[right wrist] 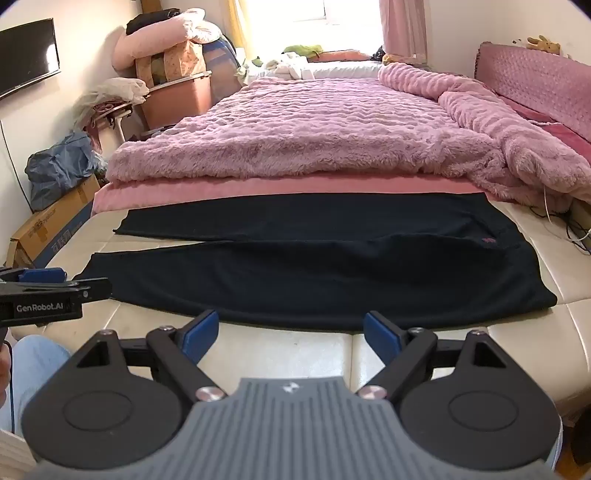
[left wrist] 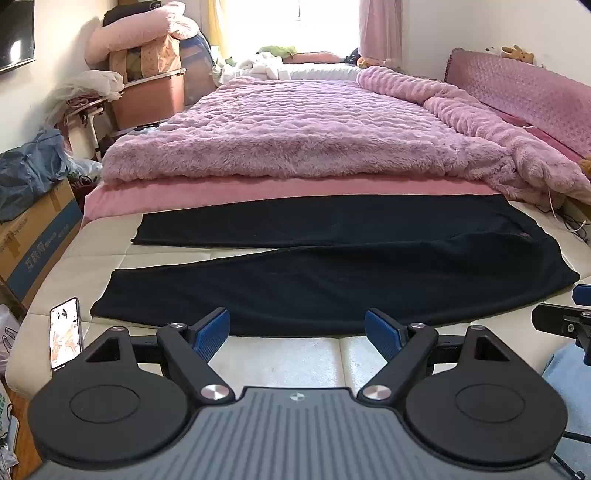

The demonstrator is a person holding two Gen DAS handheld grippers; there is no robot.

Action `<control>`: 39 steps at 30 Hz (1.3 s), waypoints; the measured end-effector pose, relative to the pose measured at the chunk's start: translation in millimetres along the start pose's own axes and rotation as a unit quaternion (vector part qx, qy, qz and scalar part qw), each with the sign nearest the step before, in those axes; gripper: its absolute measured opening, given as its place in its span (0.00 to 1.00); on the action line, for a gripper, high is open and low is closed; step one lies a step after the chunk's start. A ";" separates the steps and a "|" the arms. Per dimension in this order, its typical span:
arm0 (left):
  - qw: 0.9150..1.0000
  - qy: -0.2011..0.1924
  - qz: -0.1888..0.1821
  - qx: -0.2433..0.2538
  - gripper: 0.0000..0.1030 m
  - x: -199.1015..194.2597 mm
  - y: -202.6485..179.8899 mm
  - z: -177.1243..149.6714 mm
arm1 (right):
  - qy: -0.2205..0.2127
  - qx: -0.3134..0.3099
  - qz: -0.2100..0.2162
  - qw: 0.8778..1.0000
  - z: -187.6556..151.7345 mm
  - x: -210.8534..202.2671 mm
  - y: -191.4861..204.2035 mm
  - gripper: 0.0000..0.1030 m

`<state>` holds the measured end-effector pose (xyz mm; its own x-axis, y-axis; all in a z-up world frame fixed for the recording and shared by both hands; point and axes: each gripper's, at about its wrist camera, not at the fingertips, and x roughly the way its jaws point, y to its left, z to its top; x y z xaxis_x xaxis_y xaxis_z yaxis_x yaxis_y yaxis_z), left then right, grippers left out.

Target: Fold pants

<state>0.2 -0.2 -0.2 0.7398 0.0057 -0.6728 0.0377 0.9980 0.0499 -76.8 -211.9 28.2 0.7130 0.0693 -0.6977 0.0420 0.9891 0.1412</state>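
Black pants [left wrist: 325,273] lie spread flat across the cream mattress [left wrist: 280,354], waist to the right, both legs pointing left with a narrow gap between them. They also show in the right wrist view [right wrist: 314,269]. My left gripper [left wrist: 297,334] is open and empty, hovering just before the near leg's front edge. My right gripper [right wrist: 290,332] is open and empty, also just short of the near edge, further right toward the waist. The left gripper shows from the side in the right wrist view [right wrist: 48,291]; part of the right gripper shows at the left wrist view's right edge [left wrist: 569,317].
A fluffy pink blanket [left wrist: 295,136] covers the bed behind the pants. A phone [left wrist: 65,336] lies on the mattress at the front left. Cardboard boxes [left wrist: 33,236], bags and piled bedding [left wrist: 147,33] stand along the left wall. A pink headboard [left wrist: 524,85] and cables [left wrist: 576,225] are at right.
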 end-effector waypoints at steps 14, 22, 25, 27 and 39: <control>1.000 -0.003 0.001 -0.002 0.94 -1.0 -0.3 -0.2 | -0.001 -0.001 0.001 1.000 5.8 -1.1 2.4 0.80; 1.000 -0.002 0.001 -0.002 0.94 0.2 1.9 -0.9 | 0.000 -0.003 0.000 1.000 3.7 3.0 5.4 0.80; 1.000 -0.003 0.000 -0.002 0.94 -0.5 -1.1 -0.6 | -0.001 -0.004 0.000 1.000 4.0 3.0 7.4 0.80; 1.000 -0.002 0.000 -0.002 0.94 -0.6 -1.0 -0.1 | -0.002 -0.005 -0.001 1.000 4.6 3.2 7.4 0.80; 1.000 -0.001 0.000 -0.003 0.94 0.5 -3.1 0.3 | -0.002 -0.007 0.000 1.000 3.8 2.4 8.5 0.80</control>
<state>0.6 -3.3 -0.4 0.7413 0.0054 -0.6712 0.0344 0.9983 0.0460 -72.1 -203.8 30.4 0.7164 0.0682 -0.6943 0.0325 0.9909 0.1309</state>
